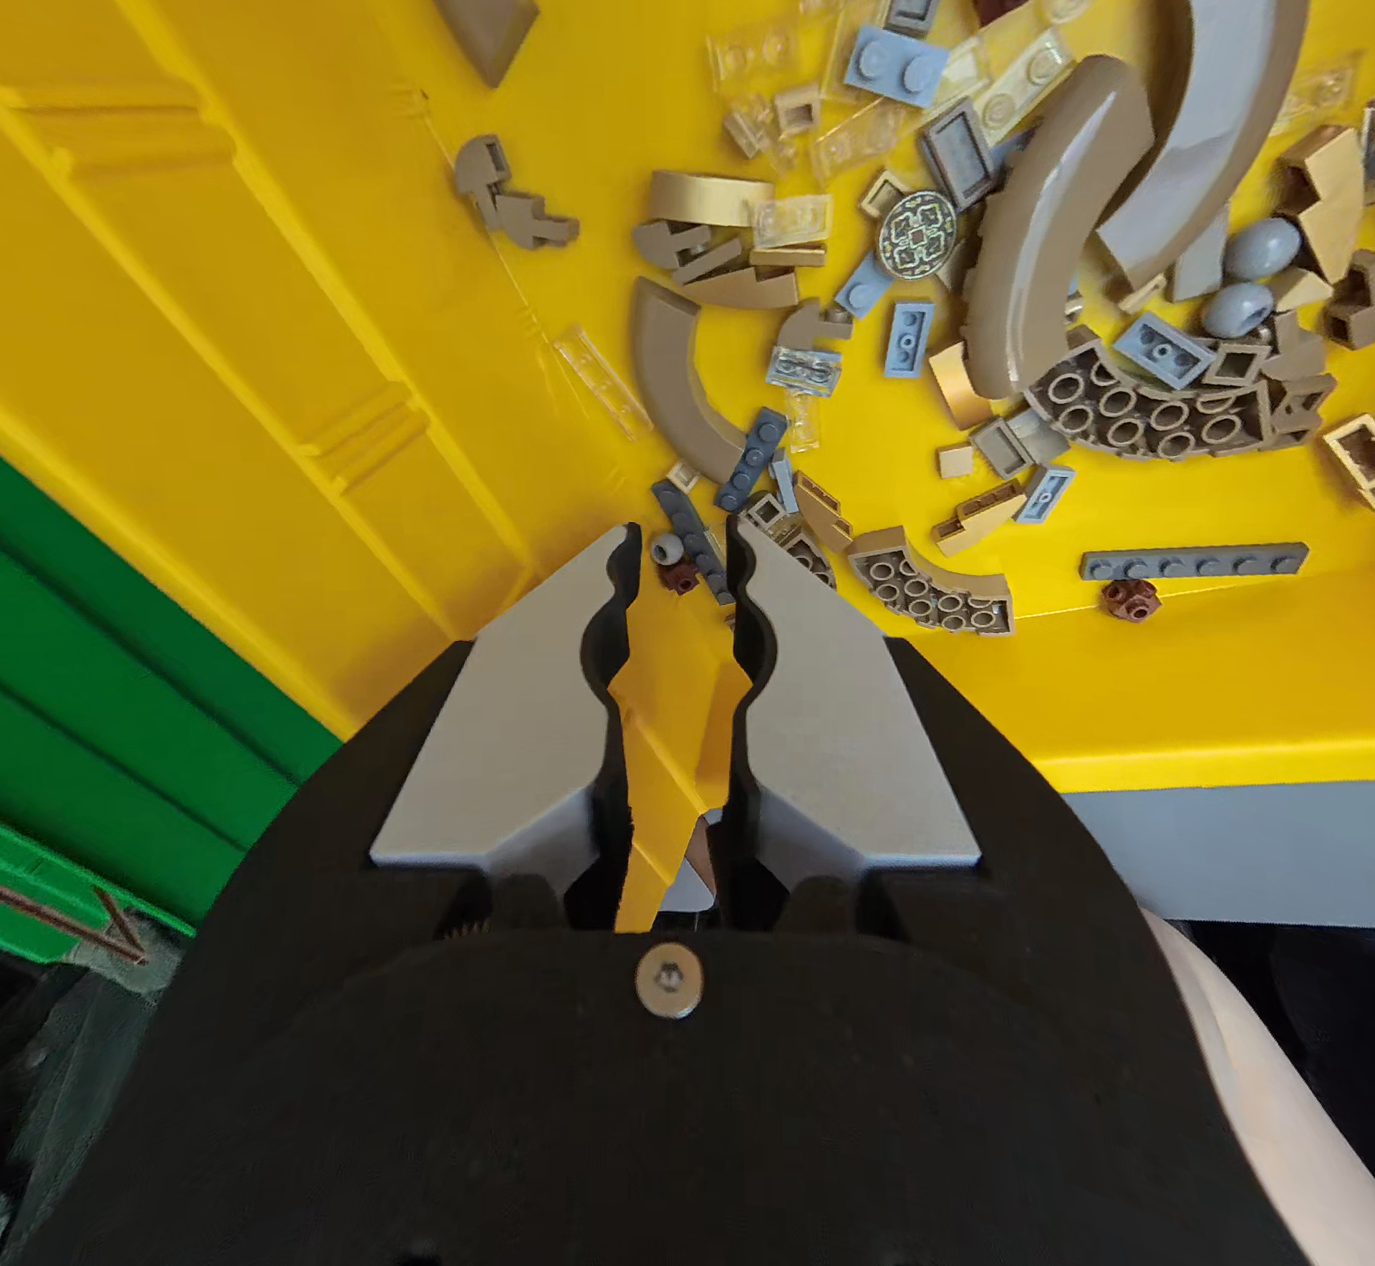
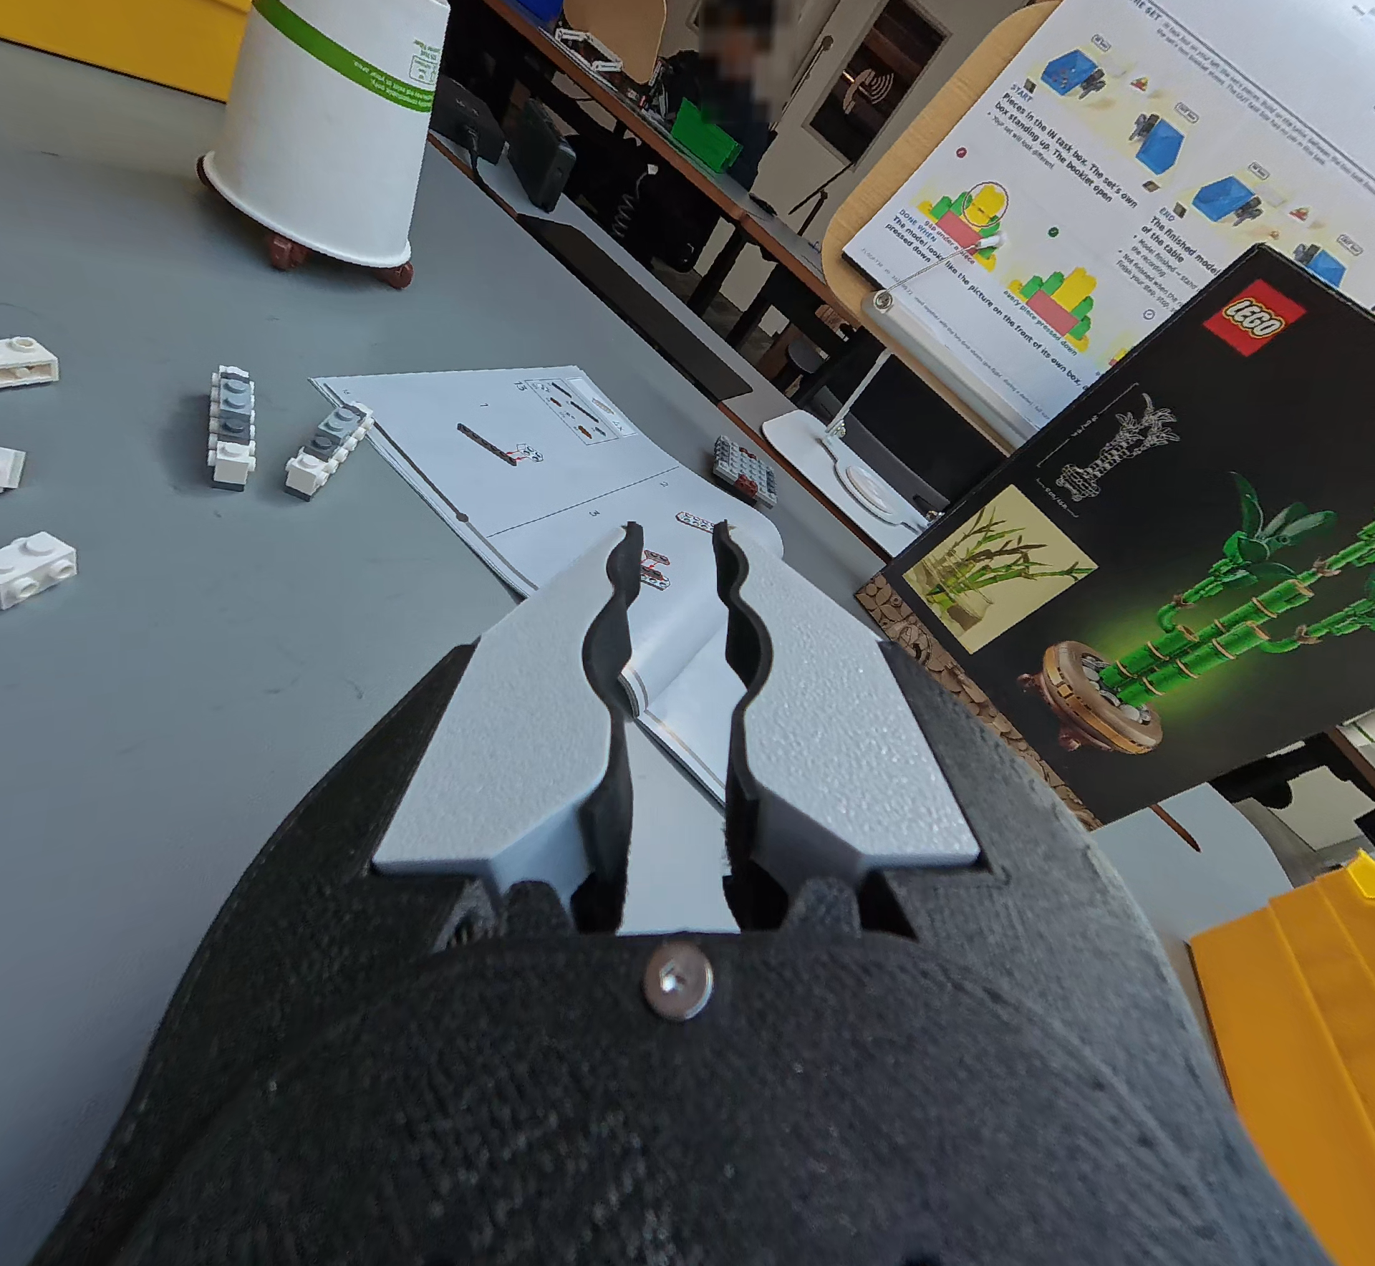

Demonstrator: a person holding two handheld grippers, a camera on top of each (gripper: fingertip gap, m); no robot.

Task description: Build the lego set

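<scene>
In my left wrist view the left gripper sits low centre, jaws apart and empty, tips just short of a dark grey plate and a small reddish-brown stud piece. Beyond them, filling the upper right of the frame, the yellow bin holds a large loose pile: tan curved bricks, a long grey plate, a round printed tile.

In my right wrist view the right gripper is likewise parted and empty, over the open instruction booklet. Left of centre lie two short grey-and-white sub-assemblies, with loose white bricks at the left edge. Farther off stand a white paper cup and, at right, the set's box.

I judge the build barely begun: a few small sub-assemblies done, most pieces unsorted.
</scene>
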